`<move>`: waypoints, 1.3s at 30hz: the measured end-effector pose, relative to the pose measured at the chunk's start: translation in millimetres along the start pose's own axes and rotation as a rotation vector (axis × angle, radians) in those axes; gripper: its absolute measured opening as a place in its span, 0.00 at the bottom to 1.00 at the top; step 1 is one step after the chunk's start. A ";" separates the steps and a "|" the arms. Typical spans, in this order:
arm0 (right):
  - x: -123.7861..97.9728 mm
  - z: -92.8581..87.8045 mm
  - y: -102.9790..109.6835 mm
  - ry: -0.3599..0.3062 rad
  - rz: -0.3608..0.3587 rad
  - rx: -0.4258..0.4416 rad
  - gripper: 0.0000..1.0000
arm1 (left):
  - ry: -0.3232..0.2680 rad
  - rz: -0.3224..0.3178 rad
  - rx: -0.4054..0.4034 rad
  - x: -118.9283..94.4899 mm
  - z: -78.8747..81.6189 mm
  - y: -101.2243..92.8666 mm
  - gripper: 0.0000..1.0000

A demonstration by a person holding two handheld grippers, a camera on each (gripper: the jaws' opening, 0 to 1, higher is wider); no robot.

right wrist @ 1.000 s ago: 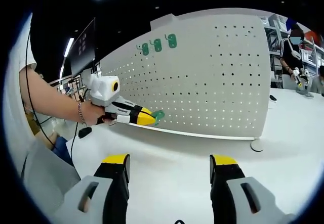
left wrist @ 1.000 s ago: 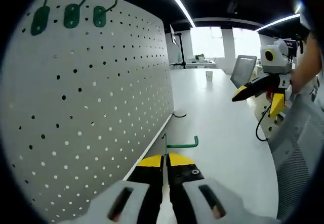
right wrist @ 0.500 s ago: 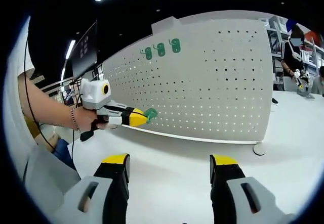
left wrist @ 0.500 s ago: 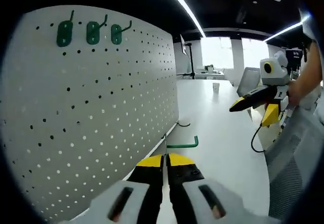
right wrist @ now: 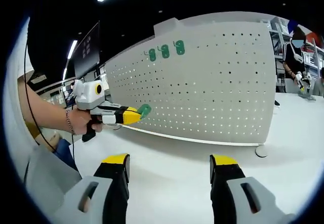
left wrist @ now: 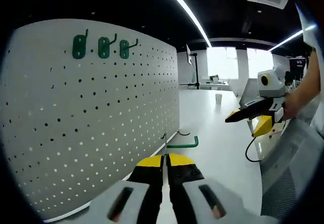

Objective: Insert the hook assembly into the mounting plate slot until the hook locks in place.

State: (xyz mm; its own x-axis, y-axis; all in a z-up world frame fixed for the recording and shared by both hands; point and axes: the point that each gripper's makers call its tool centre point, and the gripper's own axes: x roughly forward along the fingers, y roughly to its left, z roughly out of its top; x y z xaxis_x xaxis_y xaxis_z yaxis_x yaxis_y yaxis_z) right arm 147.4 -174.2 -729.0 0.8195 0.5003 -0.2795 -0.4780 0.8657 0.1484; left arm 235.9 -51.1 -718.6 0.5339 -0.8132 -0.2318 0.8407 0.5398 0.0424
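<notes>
The left gripper point(left wrist: 165, 158), low centre of its own view, is clamping its jaws on a green hook point(left wrist: 181, 144), whose arm is pointing right, away from the pegboard point(left wrist: 91, 123) at the left. Three hooks point(left wrist: 104, 47) are hanging upper left. The right gripper point(right wrist: 168, 166) is holding its jaws wide apart, empty.

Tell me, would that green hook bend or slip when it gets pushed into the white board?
The green hook looks like thin bent rod, so probably stiff and light. The left gripper pinches only one end, so it might twist. The pegboard stands upright on the table and could perhaps tip if pushed hard.
</notes>
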 end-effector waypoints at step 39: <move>6.7 1.0 13.6 -0.010 0.037 0.001 0.61 | -0.253 0.093 -0.052 -61.9 70.1 -5.6 0.02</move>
State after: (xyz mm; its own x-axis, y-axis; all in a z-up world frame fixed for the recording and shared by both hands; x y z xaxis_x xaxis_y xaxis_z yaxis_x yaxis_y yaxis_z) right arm 146.7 -159.1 -727.9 0.8042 0.5325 -0.2639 -0.5080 0.8464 0.1599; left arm 204.5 -19.0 -636.4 0.6197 -0.7845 0.0212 0.7847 0.6199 0.0006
